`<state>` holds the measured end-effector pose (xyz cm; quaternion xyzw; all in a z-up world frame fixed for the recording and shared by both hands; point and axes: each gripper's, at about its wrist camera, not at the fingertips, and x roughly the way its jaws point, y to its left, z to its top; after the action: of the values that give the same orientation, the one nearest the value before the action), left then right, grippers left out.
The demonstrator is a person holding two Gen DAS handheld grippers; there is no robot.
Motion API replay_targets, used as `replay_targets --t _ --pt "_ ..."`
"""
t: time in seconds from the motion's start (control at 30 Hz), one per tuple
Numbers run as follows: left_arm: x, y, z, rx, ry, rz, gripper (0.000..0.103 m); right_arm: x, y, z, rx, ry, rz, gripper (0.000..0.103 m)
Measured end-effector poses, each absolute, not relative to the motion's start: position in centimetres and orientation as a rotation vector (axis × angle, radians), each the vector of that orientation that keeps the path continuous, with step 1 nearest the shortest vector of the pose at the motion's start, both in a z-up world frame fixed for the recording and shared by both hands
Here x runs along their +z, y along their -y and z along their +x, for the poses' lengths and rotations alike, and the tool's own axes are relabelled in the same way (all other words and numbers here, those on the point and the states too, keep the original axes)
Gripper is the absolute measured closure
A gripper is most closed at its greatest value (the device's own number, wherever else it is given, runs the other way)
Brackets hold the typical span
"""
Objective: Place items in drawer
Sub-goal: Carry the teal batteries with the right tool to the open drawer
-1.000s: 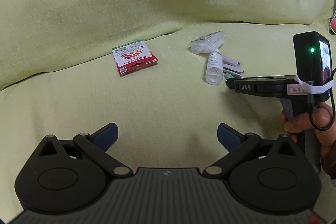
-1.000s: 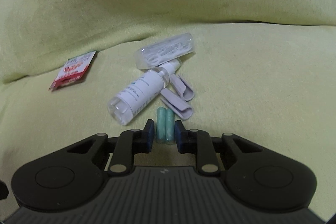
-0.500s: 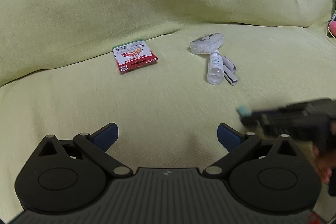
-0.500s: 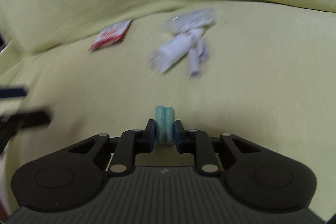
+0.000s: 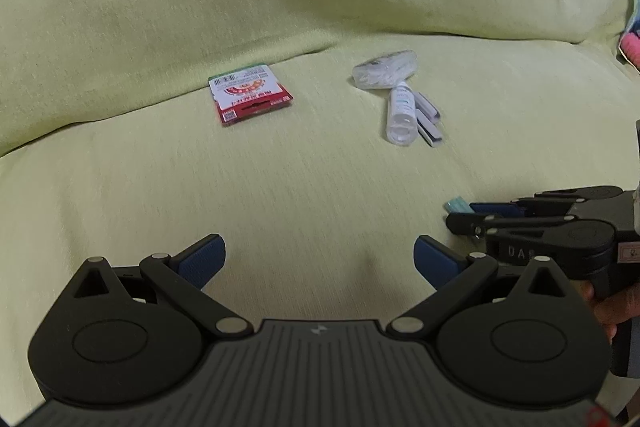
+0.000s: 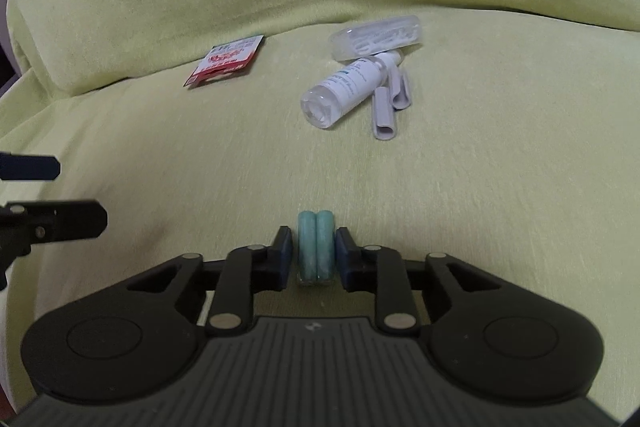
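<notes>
Lifted clear of the pile, right gripper [image 6: 315,253] is clamping paired teal cylinders [image 6: 315,247], lower ends hidden; left gripper [image 5: 319,259] is gaping wide, empty.

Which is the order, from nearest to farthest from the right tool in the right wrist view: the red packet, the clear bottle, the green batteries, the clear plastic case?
1. green batteries: clamped in the right tool.
2. clear bottle: ahead, slightly right, lying flat.
3. clear plastic case: just behind the bottle's cap.
4. red packet: far left, near the cushion fold; its rank against the case is too close to call.
</notes>
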<state>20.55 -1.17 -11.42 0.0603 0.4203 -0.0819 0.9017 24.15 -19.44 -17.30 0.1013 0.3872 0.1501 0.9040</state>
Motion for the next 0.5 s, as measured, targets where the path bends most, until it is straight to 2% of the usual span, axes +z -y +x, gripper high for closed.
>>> replay_targets --t 0.5 --pt "-10.2 3.0 16.7 -0.303 -0.872 0.149 0.003 -14.0 22.4 19.4 0.263 -0.763 0.287 0.086"
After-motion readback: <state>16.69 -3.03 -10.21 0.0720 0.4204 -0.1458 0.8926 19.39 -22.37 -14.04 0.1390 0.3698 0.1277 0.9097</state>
